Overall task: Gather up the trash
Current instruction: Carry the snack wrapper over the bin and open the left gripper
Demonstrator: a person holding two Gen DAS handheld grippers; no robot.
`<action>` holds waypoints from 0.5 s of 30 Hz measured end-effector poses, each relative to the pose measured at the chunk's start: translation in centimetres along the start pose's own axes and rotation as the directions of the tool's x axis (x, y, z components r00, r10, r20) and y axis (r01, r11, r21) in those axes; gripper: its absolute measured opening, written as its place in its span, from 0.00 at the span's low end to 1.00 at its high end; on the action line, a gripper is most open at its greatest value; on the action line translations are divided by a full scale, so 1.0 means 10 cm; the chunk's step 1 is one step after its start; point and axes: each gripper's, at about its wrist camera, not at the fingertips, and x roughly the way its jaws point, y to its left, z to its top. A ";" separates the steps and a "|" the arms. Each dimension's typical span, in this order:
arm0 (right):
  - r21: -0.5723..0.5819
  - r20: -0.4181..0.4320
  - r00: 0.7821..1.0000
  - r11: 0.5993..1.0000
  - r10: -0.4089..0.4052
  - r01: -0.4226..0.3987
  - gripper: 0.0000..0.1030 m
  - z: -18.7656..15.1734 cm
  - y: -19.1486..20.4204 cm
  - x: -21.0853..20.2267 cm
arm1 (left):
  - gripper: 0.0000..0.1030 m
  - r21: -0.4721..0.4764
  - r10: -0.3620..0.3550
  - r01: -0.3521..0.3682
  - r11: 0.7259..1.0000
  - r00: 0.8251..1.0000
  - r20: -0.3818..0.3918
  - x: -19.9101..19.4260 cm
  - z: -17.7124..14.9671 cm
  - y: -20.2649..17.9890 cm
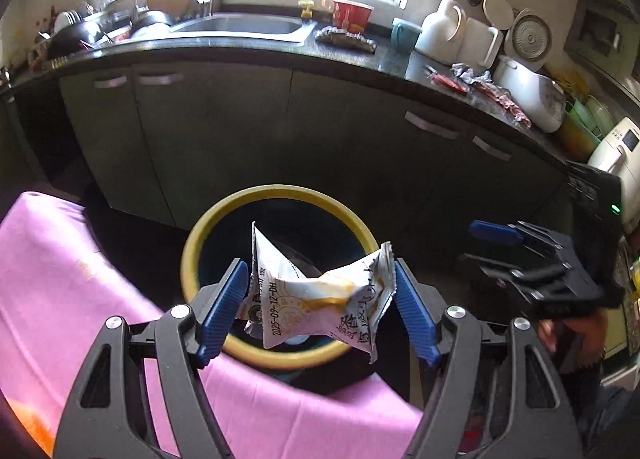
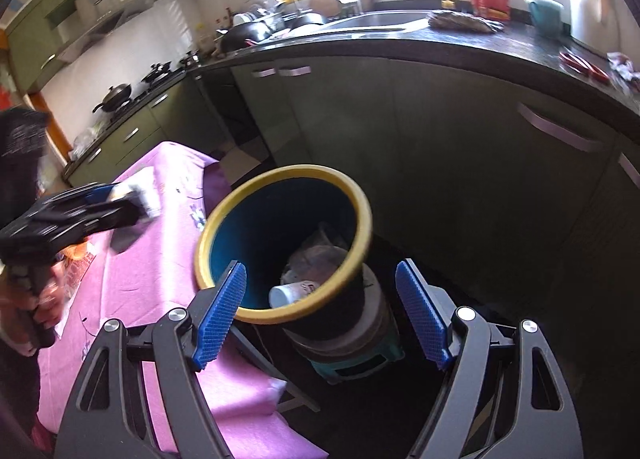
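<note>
got the wrapper [image 1: 316, 299] clamped widthwise in my left gripper [image 1: 320, 299] over the bin [image 1: 192, 255] at 12 for dropping, right gripper [image 2: 320, 311] wide w/ nothing in it

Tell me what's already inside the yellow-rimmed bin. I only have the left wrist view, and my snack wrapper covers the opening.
Observer: A white paper cup lies on its side in the bin.
Operator: Anything else in there?
Observer: Crumpled clear plastic sits behind the cup.
Operator: What is the bin standing on?
Observer: A round grey container, which is stacked on a teal stool.
</note>
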 end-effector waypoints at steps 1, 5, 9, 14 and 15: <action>0.010 -0.001 1.000 1.000 -0.008 0.008 0.75 -0.01 -0.06 -0.01 | 0.68 -0.010 -0.004 0.004 1.000 1.000 -0.010 0.09 0.03 0.02; 0.042 -0.001 1.000 0.999 -0.025 0.025 0.75 -0.01 -0.25 -0.04 | 0.73 -0.038 -0.003 0.001 0.999 0.999 -0.047 0.44 0.11 0.12; 0.061 -0.001 1.000 0.998 -0.031 0.031 0.75 -0.01 -0.34 -0.04 | 0.84 -0.052 0.031 -0.034 0.998 0.998 -0.054 0.57 0.10 0.23; 0.048 -0.012 1.000 0.998 -0.026 0.026 0.76 -0.01 -0.29 -0.02 | 0.85 -0.089 0.024 -0.025 0.996 1.000 -0.008 0.25 -0.05 0.38; 0.045 -0.014 1.000 0.999 -0.024 0.024 0.76 -0.01 -0.28 -0.02 | 0.85 -0.090 0.028 -0.026 0.996 0.999 0.026 0.10 -0.10 0.39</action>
